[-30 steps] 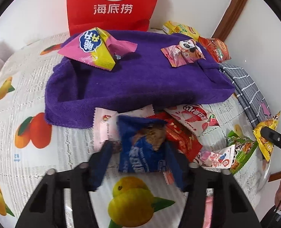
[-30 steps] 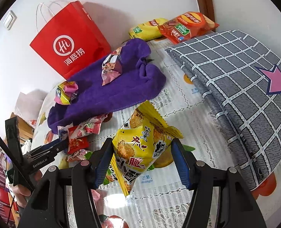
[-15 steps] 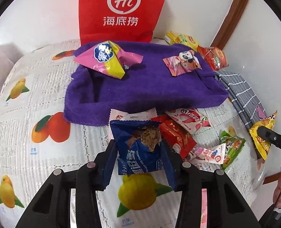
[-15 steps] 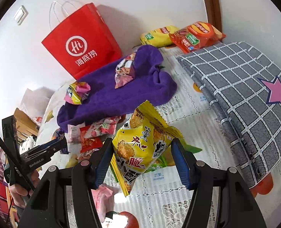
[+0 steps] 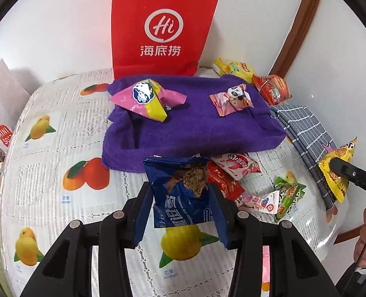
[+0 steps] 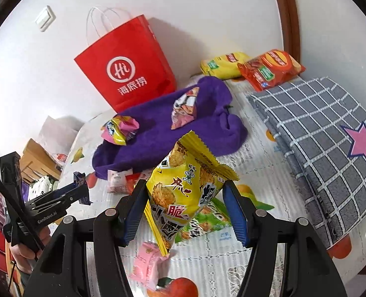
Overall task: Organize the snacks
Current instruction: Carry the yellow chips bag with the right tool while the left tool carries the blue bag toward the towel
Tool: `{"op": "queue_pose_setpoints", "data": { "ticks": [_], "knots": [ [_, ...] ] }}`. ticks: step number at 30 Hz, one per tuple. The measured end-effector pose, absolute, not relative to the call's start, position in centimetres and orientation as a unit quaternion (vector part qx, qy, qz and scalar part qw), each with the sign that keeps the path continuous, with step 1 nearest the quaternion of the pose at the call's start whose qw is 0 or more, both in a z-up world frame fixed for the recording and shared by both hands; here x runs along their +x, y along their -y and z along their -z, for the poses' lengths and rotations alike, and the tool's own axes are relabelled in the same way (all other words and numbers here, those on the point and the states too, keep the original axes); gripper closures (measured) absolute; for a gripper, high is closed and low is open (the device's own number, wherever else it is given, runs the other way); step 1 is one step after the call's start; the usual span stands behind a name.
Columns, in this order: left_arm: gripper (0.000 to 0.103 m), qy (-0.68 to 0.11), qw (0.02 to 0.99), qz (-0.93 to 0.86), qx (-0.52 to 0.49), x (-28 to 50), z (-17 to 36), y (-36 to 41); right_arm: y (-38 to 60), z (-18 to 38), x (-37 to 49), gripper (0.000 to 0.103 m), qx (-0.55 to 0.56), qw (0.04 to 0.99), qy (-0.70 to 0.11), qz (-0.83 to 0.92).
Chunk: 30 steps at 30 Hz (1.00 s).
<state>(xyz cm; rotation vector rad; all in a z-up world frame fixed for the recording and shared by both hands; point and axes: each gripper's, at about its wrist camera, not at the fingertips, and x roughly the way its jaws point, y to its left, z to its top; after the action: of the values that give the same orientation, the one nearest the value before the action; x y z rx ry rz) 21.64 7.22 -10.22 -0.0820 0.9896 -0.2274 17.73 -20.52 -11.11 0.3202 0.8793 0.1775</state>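
Purple towel (image 5: 195, 126) lies straight ahead of both tongs: left gripper (image 5: 181, 212) clamps the blue cookie packet (image 5: 183, 193), right gripper (image 6: 186, 212) clamps the yellow cracker bag (image 6: 185, 188), left nearer

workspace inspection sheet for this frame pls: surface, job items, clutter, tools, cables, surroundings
Surface: fruit-print tablecloth, mostly covered.
Job's things: blue cookie packet and yellow snack bag each in a tool; loose packets by the purple towel; two packets on it.
Clutter: grey checked cloth, chip bags at the back.
Grippers: left tool shut on the cookie packet; right tool shut on the snack bag.
Cables: nothing seen.
Surroundings: red paper bag against white wall.
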Motion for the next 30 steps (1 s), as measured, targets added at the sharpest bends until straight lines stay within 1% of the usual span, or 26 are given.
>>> {"op": "queue_pose_setpoints", "data": {
  "ticks": [6, 19, 24, 30],
  "knots": [
    [0.06, -0.465, 0.878, 0.106, -0.042, 21.3, 9.3, -7.8, 19.4, 10.1, 18.2, 0.042, 0.142, 0.894, -0.414, -0.093],
    [0.059, -0.449, 0.887, 0.08, -0.076, 22.6, 7.9, -9.3, 16.9, 8.5, 22.2, 0.042, 0.066, 0.919, -0.378, -0.092],
    [0.059, -0.442, 0.892, 0.06, -0.074, 24.0, 8.0, -9.1, 15.9, 9.4, 25.5, 0.042, 0.019, 0.92, -0.378, -0.101],
    [0.059, -0.431, 0.899, 0.041, -0.069, 26.2, 8.7, -8.5, 15.9, 11.7, 28.9, 0.042, 0.012, 0.918, -0.381, -0.113]
  ]
}}
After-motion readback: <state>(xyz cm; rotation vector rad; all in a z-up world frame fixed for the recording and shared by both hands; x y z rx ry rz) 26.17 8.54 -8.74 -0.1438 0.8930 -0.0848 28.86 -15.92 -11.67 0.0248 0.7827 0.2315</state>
